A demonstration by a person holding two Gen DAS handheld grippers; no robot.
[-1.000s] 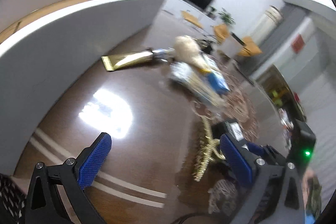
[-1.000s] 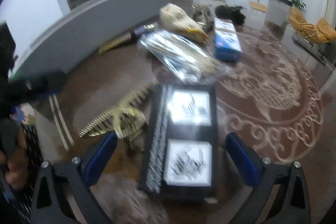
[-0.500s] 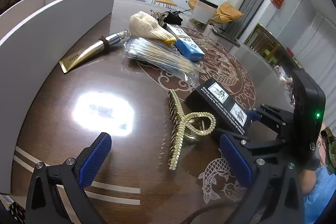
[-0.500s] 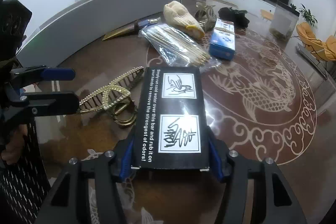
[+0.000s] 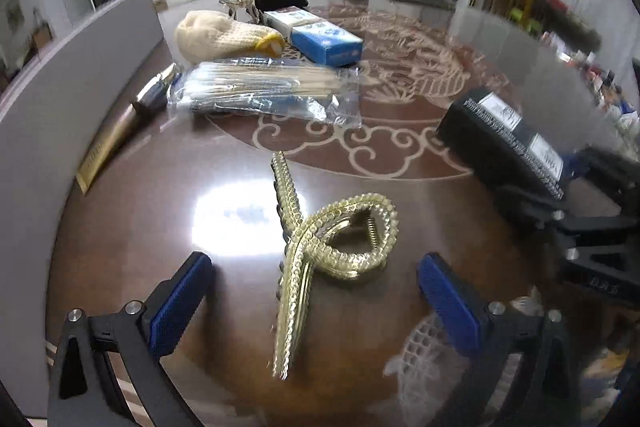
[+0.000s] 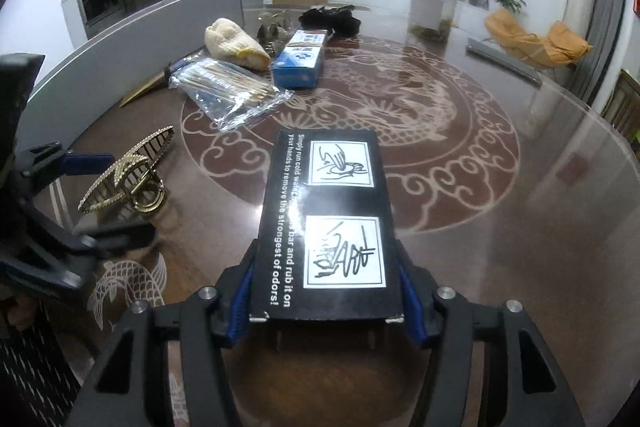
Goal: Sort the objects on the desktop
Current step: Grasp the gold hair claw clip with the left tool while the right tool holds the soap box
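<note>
My right gripper [image 6: 326, 303] has its blue pads pressed on the sides of a black box [image 6: 328, 211] with white pictures and text, though its jaws are opening slightly. The box juts forward over the dark patterned table [image 6: 460, 187]. My left gripper [image 5: 316, 295] stands open low over the table, and a gold hair claw [image 5: 340, 227] lies between its fingers without touching either pad. In the right wrist view the same claw [image 6: 128, 175] sits left of the box, with the left gripper [image 6: 80, 195] around it. From the left wrist the black box [image 5: 504, 131] shows at the right.
Farther back lie a clear bag of wooden sticks [image 5: 260, 91], a blue box [image 5: 320, 39], a cream knitted bundle [image 5: 224, 35] and a gold tube [image 5: 116, 131]. A grey curved partition [image 5: 60, 75] runs along the table's left side. Black items [image 6: 332, 19] lie at the far end.
My right gripper closed from wide open onto the black box and still grips it. My left gripper rolled and moved in until the gold hair claw lay between its open fingers.
</note>
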